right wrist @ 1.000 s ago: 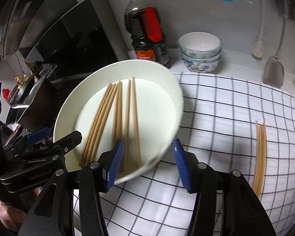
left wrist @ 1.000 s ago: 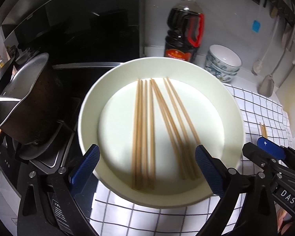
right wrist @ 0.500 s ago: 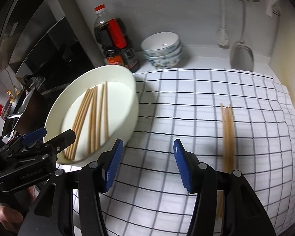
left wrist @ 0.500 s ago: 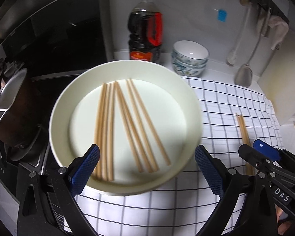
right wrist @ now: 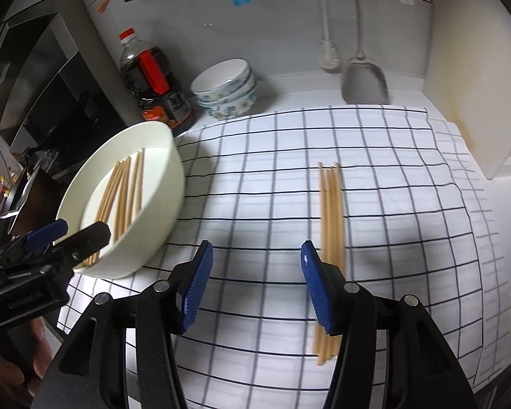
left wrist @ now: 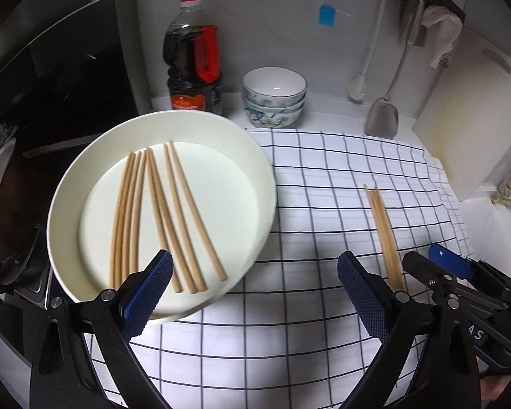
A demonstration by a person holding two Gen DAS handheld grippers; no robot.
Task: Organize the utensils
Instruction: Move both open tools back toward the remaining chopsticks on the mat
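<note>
1. The left gripper (left wrist: pixel 255 288) is spread wide and holds nothing. The white bowl (left wrist: pixel 68 204) sits ahead and to its left, and its left finger overlaps the near rim. From this view I cannot tell whether they touch. A nudge there could tip the bowl, which sits near the cloth's edge.
2. The loose chopsticks in the bowl (left wrist: pixel 160 218) fan out unevenly. A pinch at one end would likely catch only some and scatter the rest.
3. The right gripper (right wrist: pixel 253 284) is also open and empty. The chopsticks on the cloth (right wrist: pixel 330 211) lie just ahead, running past its right finger. Closing off-centre could roll them apart.
4. The checked cloth (right wrist: pixel 408 238) looks loose, so dragging fingertips may bunch it and shift the pile.
5. The two grippers are close together and could collide.
</note>
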